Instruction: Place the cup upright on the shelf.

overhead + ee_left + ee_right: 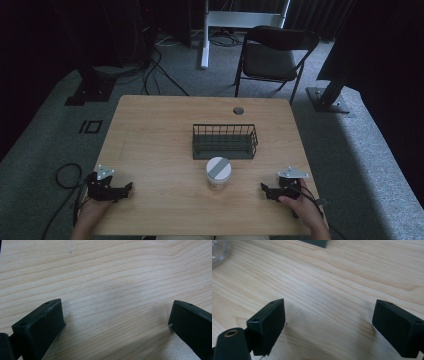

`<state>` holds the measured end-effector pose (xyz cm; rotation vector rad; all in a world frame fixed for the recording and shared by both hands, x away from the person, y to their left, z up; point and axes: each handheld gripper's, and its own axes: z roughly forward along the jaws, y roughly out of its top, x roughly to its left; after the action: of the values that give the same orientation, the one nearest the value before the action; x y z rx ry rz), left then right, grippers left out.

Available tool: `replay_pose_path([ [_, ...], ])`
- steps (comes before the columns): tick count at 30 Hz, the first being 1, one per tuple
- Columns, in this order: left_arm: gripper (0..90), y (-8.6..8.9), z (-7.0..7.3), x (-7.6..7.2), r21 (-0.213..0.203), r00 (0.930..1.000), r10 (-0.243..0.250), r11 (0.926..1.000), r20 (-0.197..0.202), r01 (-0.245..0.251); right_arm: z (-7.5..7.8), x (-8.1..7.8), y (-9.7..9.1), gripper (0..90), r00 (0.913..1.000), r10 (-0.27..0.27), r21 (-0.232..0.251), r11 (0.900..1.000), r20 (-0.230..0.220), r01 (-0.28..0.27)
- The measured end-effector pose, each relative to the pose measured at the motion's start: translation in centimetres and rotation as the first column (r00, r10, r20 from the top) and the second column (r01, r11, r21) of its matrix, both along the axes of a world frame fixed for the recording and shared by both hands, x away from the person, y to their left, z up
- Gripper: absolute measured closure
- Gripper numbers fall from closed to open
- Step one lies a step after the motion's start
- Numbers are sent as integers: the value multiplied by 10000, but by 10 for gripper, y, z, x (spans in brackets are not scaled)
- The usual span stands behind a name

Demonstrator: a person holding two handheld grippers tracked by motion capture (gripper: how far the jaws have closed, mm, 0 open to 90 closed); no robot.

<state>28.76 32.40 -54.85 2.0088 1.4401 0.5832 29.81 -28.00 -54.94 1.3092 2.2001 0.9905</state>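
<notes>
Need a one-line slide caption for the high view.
Left tool and right tool, both open, flank a lidded jar before a wire basket on the wooden table.

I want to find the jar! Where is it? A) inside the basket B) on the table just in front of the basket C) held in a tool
B: the jar stands on the table, near the basket, between the two open tools.
</notes>
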Motion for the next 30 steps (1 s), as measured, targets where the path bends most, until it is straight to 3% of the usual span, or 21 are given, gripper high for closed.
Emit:
replay_pose_path([
  [10, 2, 0, 0, 0, 1, 10000, 1, 10000, 3, -1, 6, 0, 14, 110, 9968, 772, 130, 9969, 189, -774],
  [19, 1, 0, 0, 0, -2, 10000, 1, 10000, 3, -1, 9, -3, 35, 110, 9858, 1658, 475, 9848, 284, -1670],
  [30, 1, 0, 0, 0, 2, 10000, 0, 10000, -3, 0, 8, -4, 58, 110, 9723, 2315, 739, 9696, 335, -2334],
])
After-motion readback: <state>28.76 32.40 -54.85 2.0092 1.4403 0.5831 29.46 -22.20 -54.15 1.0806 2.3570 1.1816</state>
